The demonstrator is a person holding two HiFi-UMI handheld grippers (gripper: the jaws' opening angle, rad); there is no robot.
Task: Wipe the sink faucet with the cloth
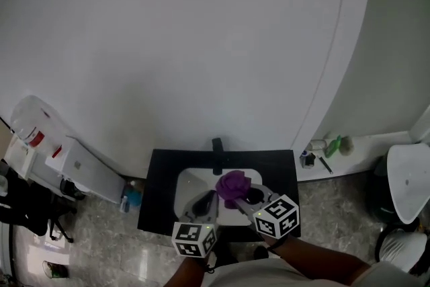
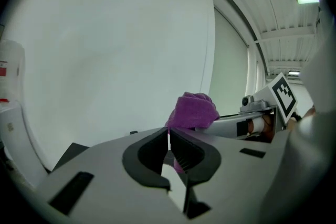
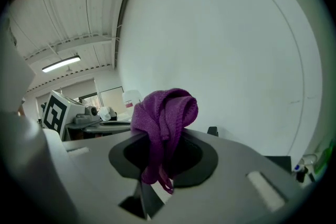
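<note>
A black faucet (image 1: 217, 146) stands at the back edge of a white sink (image 1: 191, 183) set in a black counter (image 1: 158, 201). My right gripper (image 1: 238, 195) is shut on a bunched purple cloth (image 1: 233, 184), which it holds above the basin, a little in front of the faucet. In the right gripper view the cloth (image 3: 164, 118) hangs over and between the jaws of my right gripper (image 3: 163, 140), with the faucet top (image 3: 212, 131) just beyond. My left gripper (image 1: 207, 198) hovers to the cloth's left, jaws together and holding nothing. The left gripper view has the cloth (image 2: 193, 112) past my left gripper (image 2: 169, 137).
A plain white wall rises behind the counter. A blue bottle (image 1: 132, 197) stands on the floor left of it, beside white equipment (image 1: 74, 168). A ledge at the right carries small bottles and a pen (image 1: 327, 150). A white rounded fixture (image 1: 410, 181) sits at far right.
</note>
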